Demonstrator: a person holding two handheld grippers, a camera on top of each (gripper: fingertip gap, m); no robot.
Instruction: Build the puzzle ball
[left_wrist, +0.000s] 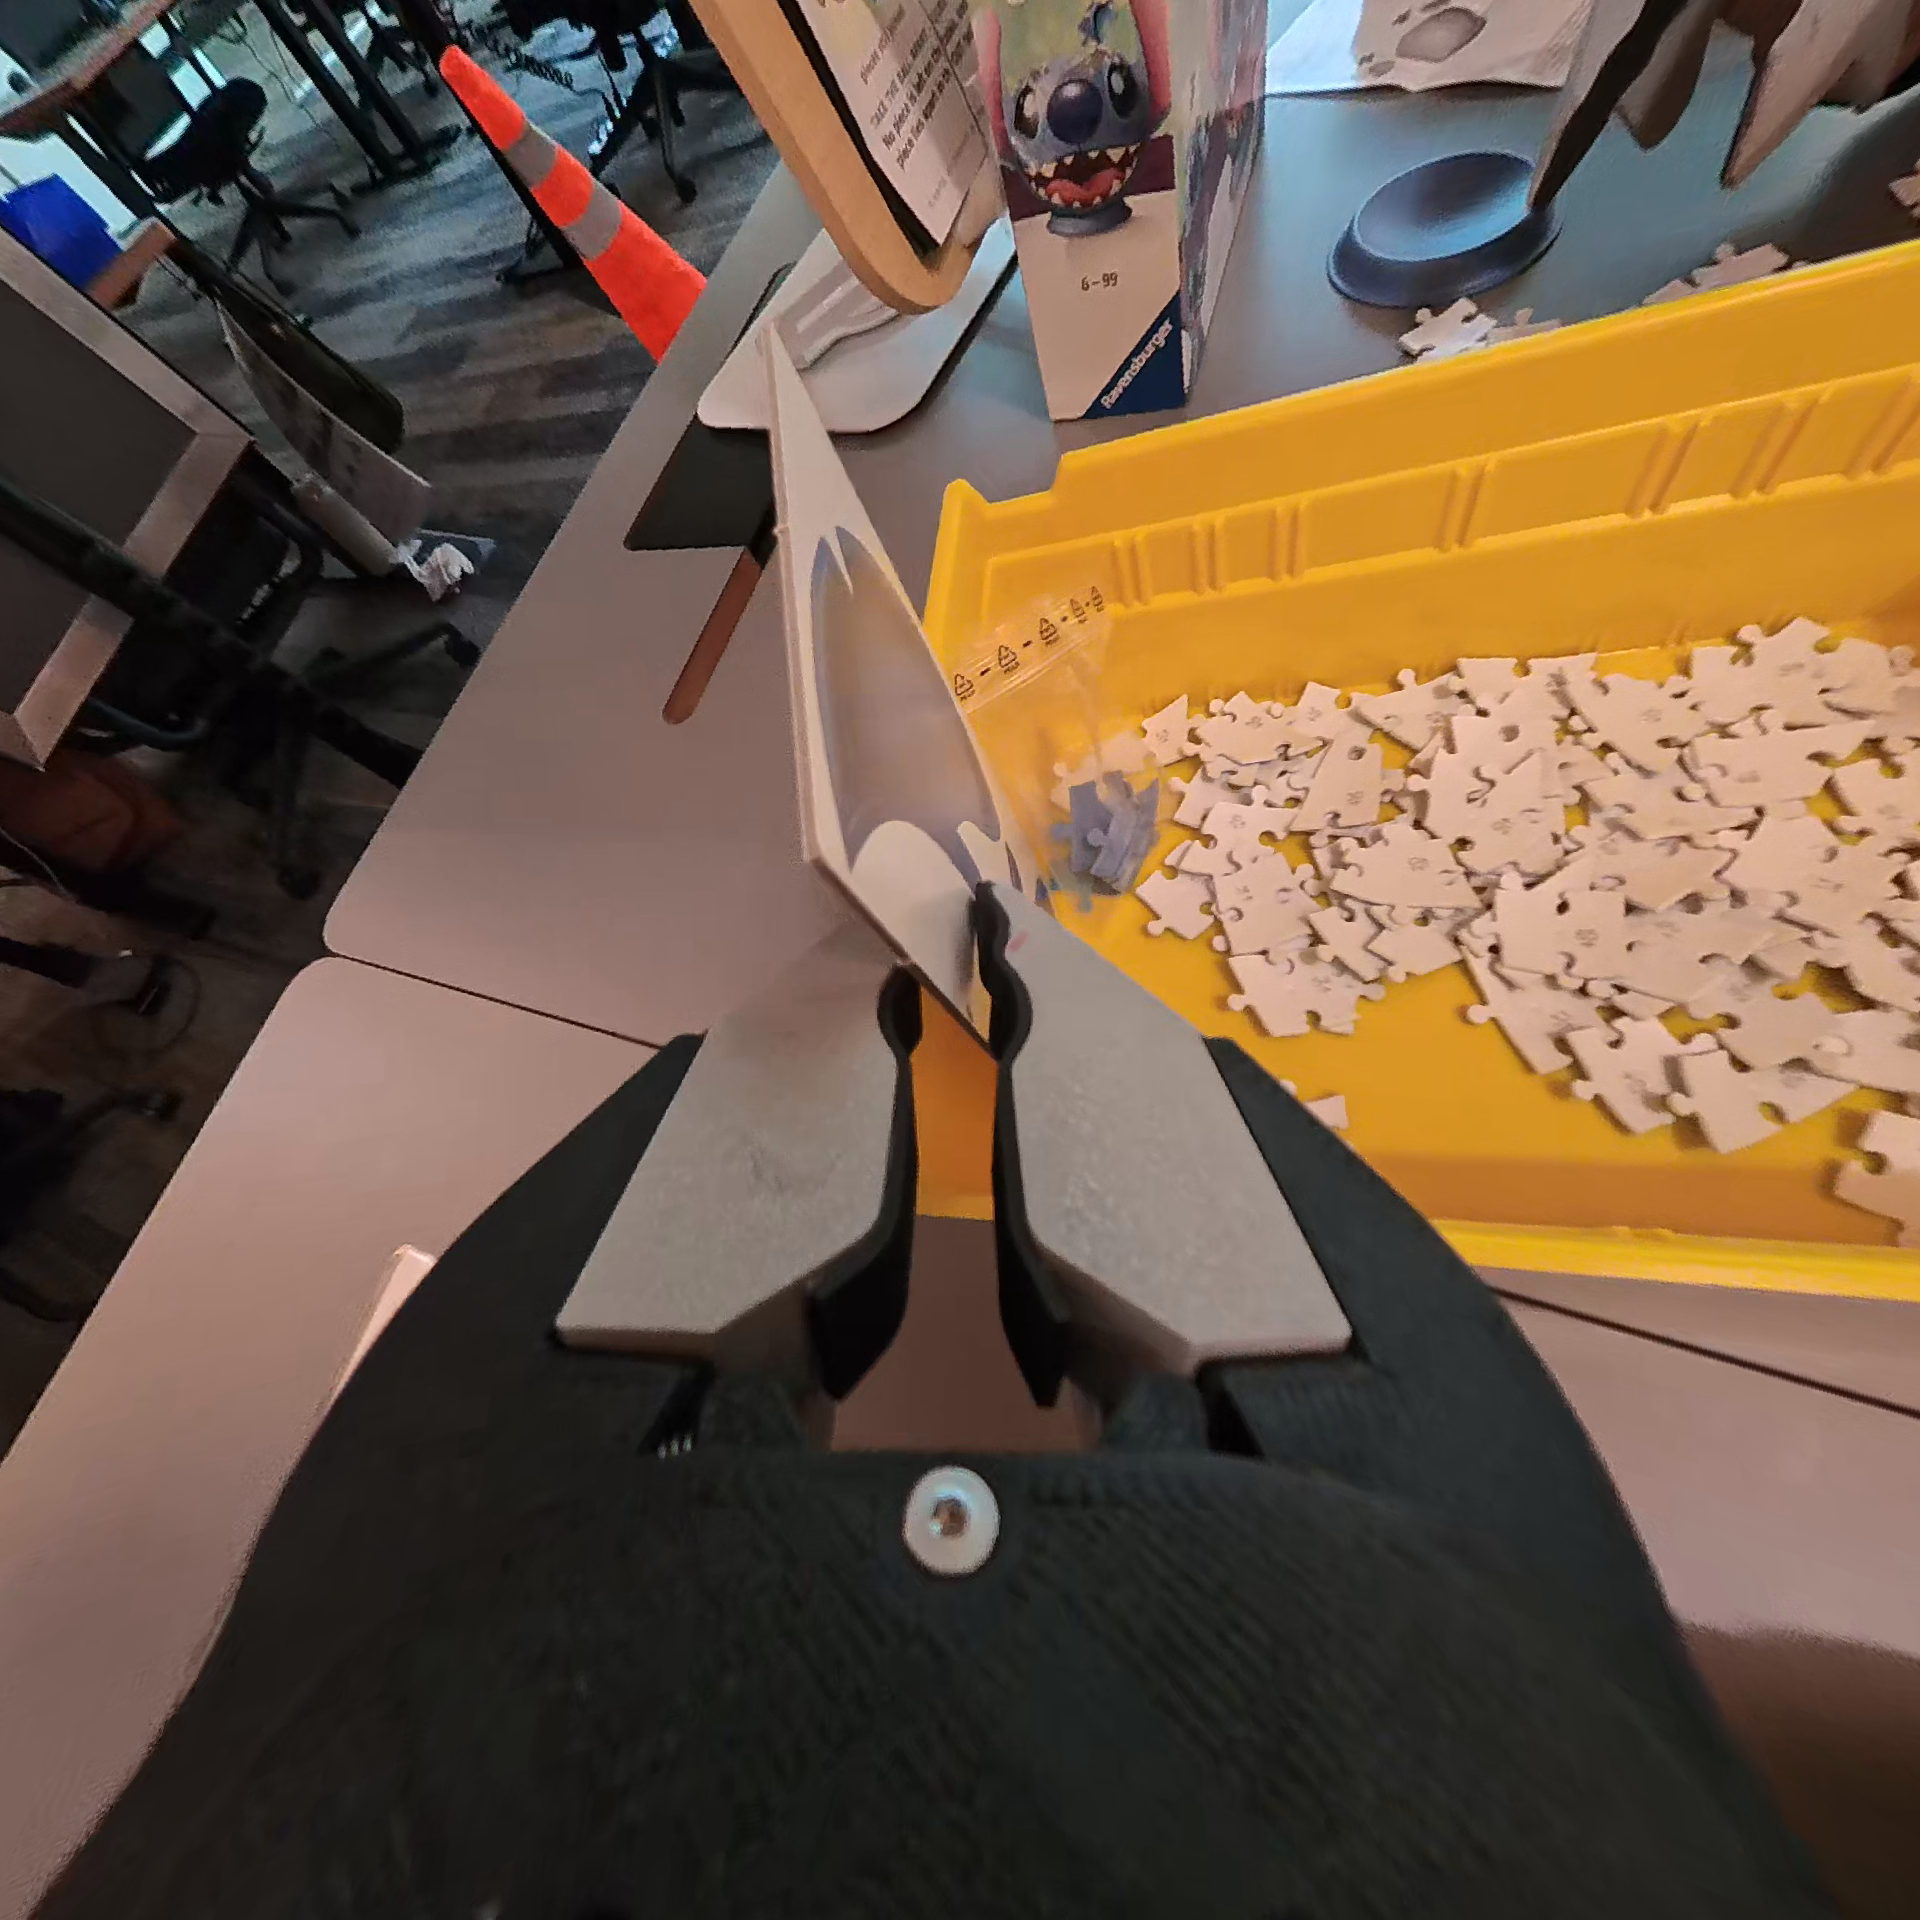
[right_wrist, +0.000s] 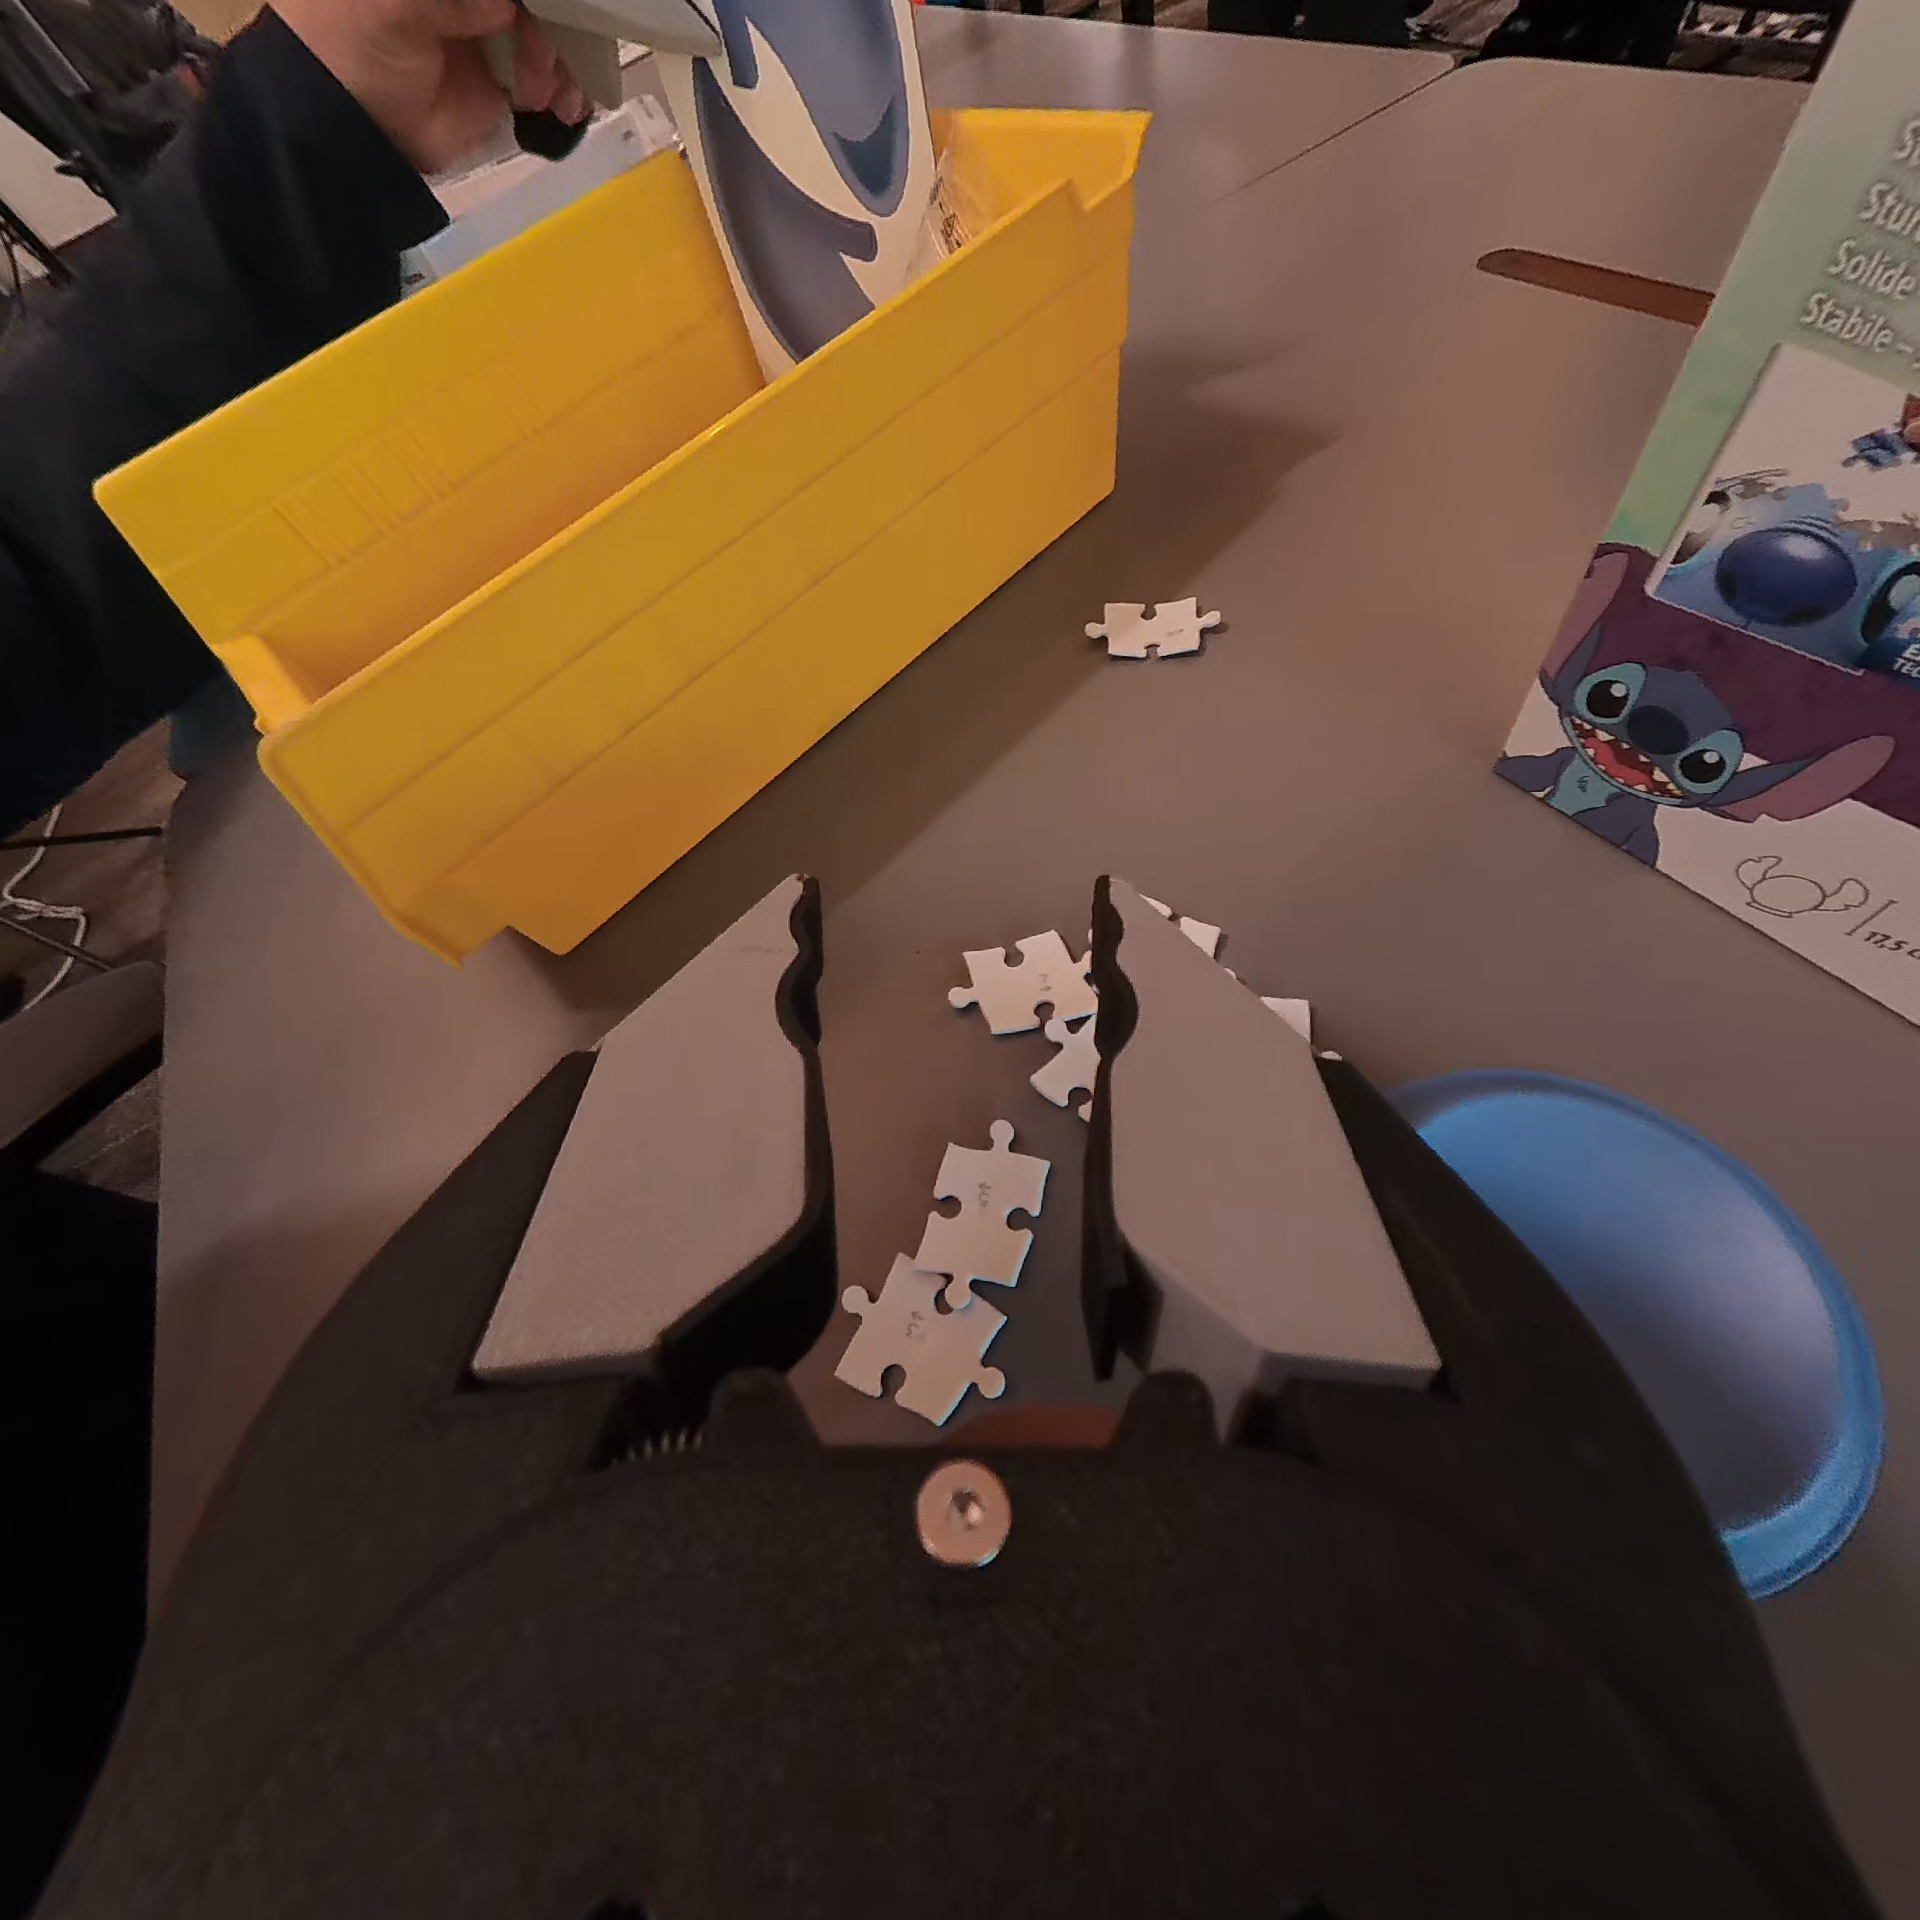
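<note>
Fingers of the left gripper (left_wrist: 982, 925) are pinched on the lower corner of a flat white cardboard sheet printed with blue and grey curved ear shapes (left_wrist: 883, 717), which stands tilted on edge over the near-left end of the long yellow plastic bin (left_wrist: 1455, 499); in the right wrist view that sheet (right_wrist: 810, 187) rises out of the bin's (right_wrist: 644, 582) far end, with a person's hand (right_wrist: 457, 73) just beside it; inside the bin lies a heap of pale, face-down curved puzzle pieces (left_wrist: 1558, 862), and a small clear plastic bag holding a few blue pieces (left_wrist: 1081, 769) rests against its left wall behind the sheet; fingers of the right gripper (right_wrist: 956, 914) are spread apart and hold nothing, hovering over the grey tabletop (right_wrist: 1351, 436); between them lie loose white puzzle pieces (right_wrist: 956, 1288), two overlapping near the gripper's body, others touching the right finger; a joined pair of pieces (right_wrist: 1153, 630) lies farther out, well apart; a round blue plastic stand dish (right_wrist: 1683, 1320) sits just right of the gripper; the printed puzzle box (right_wrist: 1745, 582) stands at the far right.
</note>
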